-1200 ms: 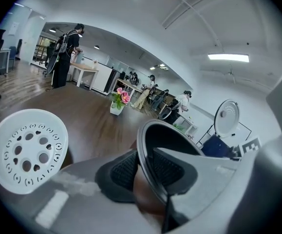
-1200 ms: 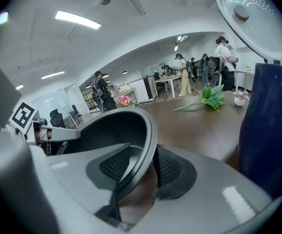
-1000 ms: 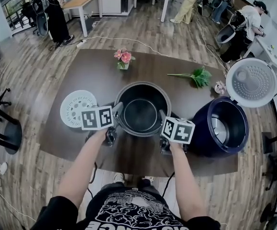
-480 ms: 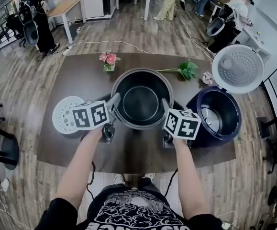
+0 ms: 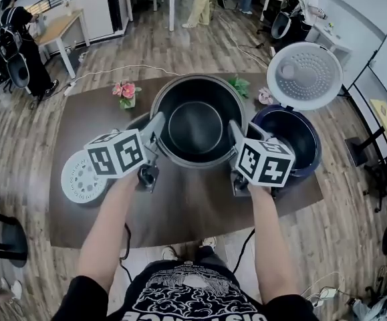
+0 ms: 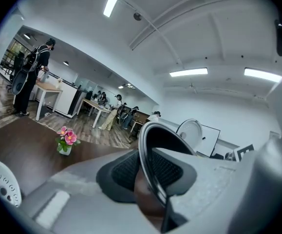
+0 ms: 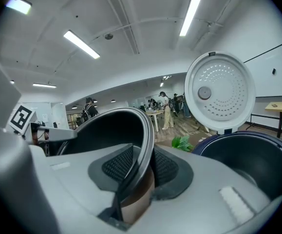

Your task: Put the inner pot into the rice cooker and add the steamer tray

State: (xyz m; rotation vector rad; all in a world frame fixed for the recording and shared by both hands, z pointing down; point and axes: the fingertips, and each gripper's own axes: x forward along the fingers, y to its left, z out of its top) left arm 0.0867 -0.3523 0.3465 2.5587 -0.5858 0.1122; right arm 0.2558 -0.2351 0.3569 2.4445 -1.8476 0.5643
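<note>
Head view showed the pot at the upper middle of the frame, held up over the table. The left gripper was clamped on its left rim and the right gripper on its right rim, each pair of jaws pinching the thin edge inside and out. The open cooker stood at right near the table's right edge, lid raised, its left rim just beside the pot, while the tray lay well apart at the table's left edge, with bare tabletop along the near side.
</note>
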